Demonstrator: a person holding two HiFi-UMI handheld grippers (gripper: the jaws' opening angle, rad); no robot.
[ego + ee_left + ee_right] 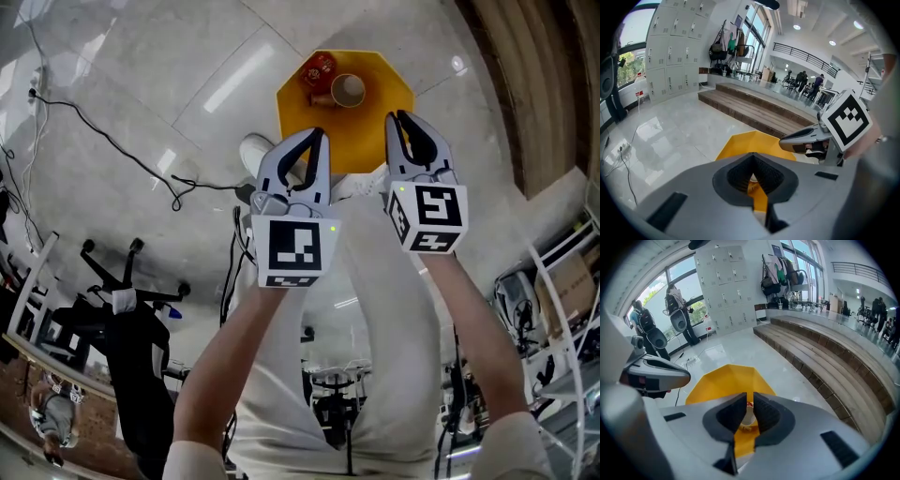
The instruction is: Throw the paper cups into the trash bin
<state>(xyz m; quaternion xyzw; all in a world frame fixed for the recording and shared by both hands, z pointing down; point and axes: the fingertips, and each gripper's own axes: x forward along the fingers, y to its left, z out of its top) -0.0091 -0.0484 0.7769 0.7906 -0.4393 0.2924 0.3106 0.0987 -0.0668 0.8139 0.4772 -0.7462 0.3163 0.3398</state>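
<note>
On a small yellow octagonal table [380, 103] a tan paper cup [348, 90] lies on its side, mouth toward me, with a crumpled red cup [317, 68] beside it on the left. Both grippers hover side by side over the table's near edge, short of the cups. In the left gripper view, my left gripper [319, 136] [753, 158] has its tips touching and holds nothing. My right gripper [399, 118] [750, 398] shows a narrow gap with nothing in it. Through that gap I see the paper cup [748, 418] on the yellow table [717, 380]. I see no trash bin.
Black cables [112, 141] trail across the glossy pale floor at the left, near a black office chair [127, 305]. A white shoe [255, 150] stands by the table. Wooden steps [825, 362] rise beyond the table, and lockers [670, 61] line the far wall.
</note>
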